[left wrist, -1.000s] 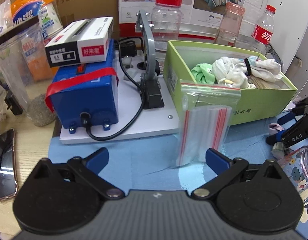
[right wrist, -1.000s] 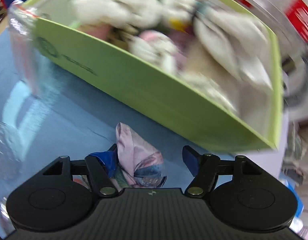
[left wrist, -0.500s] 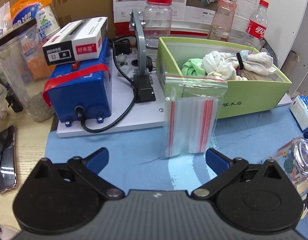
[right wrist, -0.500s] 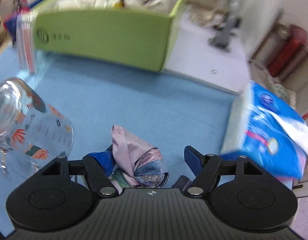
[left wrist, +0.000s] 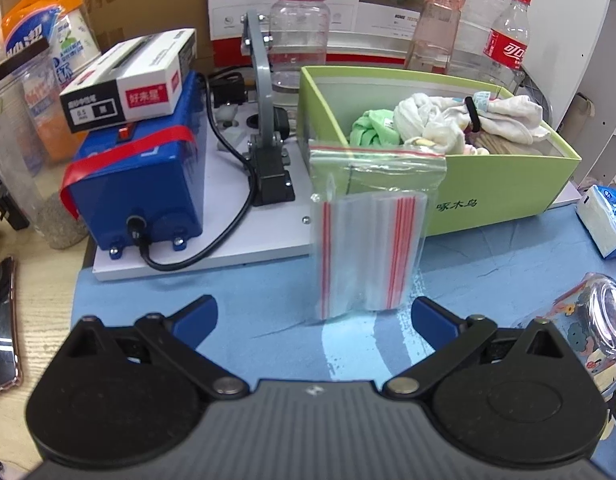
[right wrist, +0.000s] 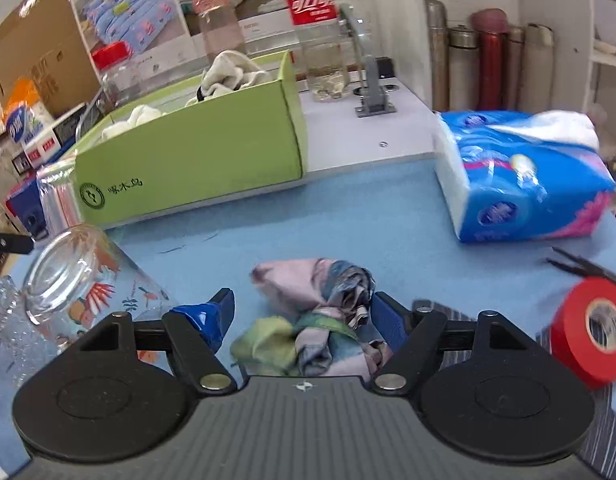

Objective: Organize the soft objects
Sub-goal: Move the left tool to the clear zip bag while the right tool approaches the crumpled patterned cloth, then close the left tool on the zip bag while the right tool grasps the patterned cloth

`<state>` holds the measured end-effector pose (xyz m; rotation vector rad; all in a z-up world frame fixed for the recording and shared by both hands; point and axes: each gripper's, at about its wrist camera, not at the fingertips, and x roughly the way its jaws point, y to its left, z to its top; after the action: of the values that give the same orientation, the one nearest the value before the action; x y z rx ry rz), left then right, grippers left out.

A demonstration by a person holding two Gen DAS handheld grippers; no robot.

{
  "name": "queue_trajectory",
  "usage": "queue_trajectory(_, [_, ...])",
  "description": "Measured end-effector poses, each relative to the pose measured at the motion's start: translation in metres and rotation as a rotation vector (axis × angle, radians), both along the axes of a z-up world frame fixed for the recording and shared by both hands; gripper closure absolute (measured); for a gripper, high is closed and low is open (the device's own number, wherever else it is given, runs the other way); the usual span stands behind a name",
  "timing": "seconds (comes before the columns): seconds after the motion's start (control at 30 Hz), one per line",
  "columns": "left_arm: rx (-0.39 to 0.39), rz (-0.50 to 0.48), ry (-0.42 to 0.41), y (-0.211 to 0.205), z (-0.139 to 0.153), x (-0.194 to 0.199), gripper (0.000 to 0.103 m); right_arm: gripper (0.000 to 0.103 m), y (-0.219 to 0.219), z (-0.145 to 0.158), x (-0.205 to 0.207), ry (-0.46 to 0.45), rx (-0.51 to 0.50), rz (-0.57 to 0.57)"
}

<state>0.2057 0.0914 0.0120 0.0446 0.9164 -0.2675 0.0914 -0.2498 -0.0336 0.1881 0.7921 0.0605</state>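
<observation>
A crumpled pink, blue and yellow-green cloth (right wrist: 320,280) lies on the blue mat (right wrist: 348,220) between the fingers of my right gripper (right wrist: 304,302). Its jaws are opening; the left pad stands apart from the cloth, the right one is close beside it. The green box (right wrist: 188,160) holds white and green soft pieces (left wrist: 448,120) and stands at the back of the mat. My left gripper (left wrist: 314,312) hovers open over the mat with nothing between its fingers, just short of a pack of clear zip bags (left wrist: 368,248) leaning on the green box (left wrist: 488,200).
A printed glass (right wrist: 80,280) lies on its side left of the right gripper. A blue tissue pack (right wrist: 520,176) and a red tape roll (right wrist: 588,332) sit to its right. A blue machine (left wrist: 140,184), bottles and a phone (left wrist: 0,320) crowd the left and back.
The right gripper swung away from the green box toward the tissue pack, rolled level, and its jaws widened around the cloth. It left the left wrist view. The left gripper barely moved.
</observation>
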Motion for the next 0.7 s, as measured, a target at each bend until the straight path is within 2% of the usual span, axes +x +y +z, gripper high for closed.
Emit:
queue_trajectory(0.13, [0.002, -0.01, 0.008, -0.006, -0.002, 0.005, 0.001, 0.041, 0.001, -0.009, 0.008, 0.03, -0.071, -0.001])
queue_trajectory(0.3, [-0.033, 0.01, 0.04, -0.017, -0.006, 0.02, 0.001, 0.04, 0.008, -0.016, 0.0, -0.017, -0.19, 0.047])
queue_trajectory(0.37, [-0.043, 0.011, 0.047, -0.023, -0.007, 0.025, 0.001, 0.039, 0.005, -0.017, -0.003, -0.032, -0.171, 0.031])
queue_trajectory(0.53, [0.01, 0.019, 0.065, -0.038, -0.016, 0.041, 0.001, 0.034, 0.004, -0.021, -0.004, -0.065, -0.17, 0.0])
queue_trajectory(0.7, [0.027, -0.011, 0.099, -0.046, -0.028, 0.053, 0.001, 0.03, 0.008, -0.023, -0.002, -0.089, -0.18, -0.009])
